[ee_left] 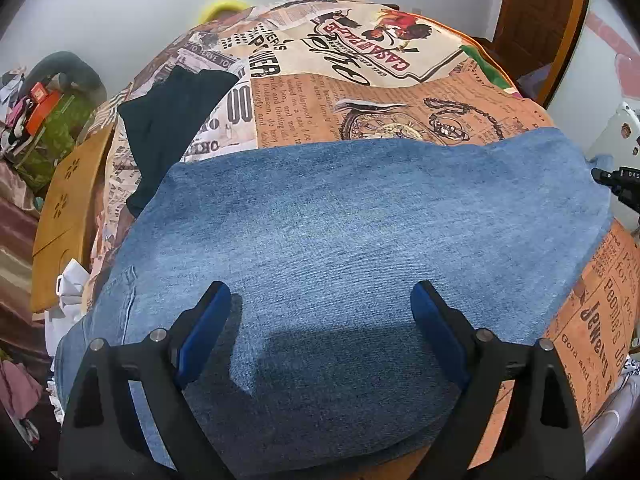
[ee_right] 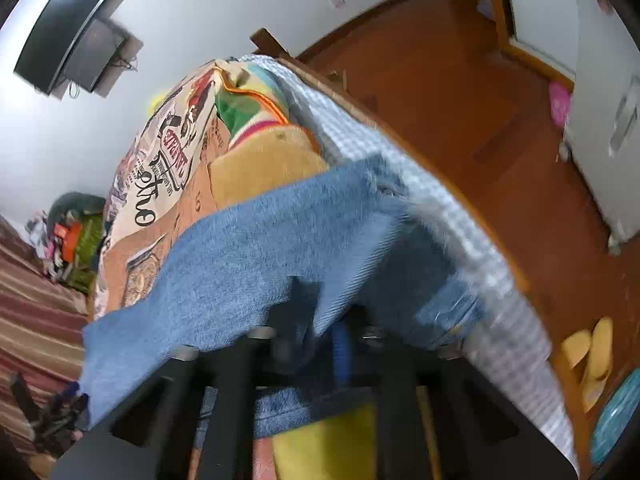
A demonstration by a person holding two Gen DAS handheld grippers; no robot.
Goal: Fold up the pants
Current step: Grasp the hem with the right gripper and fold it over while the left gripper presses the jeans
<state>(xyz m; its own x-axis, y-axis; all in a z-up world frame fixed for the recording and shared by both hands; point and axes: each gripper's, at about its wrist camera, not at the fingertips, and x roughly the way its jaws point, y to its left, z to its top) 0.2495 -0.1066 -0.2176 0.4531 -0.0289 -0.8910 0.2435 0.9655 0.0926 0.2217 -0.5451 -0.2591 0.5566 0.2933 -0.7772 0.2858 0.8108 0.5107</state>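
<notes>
Jeans lay mid-frame on bed: soft, heavy denim, best gripped at hem. Left tongs spread, empty; right tongs pinched jeans edge.

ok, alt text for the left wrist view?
Open left gripper, blue-padded black fingers spread, hovers above blue denim pants lying flat on a newspaper-print bedspread. A dark folded garment lies at upper left.

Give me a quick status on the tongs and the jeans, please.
Left tongs open above the jeans. Right tongs shut on jeans edge. Dark garment lies beside them.
</notes>
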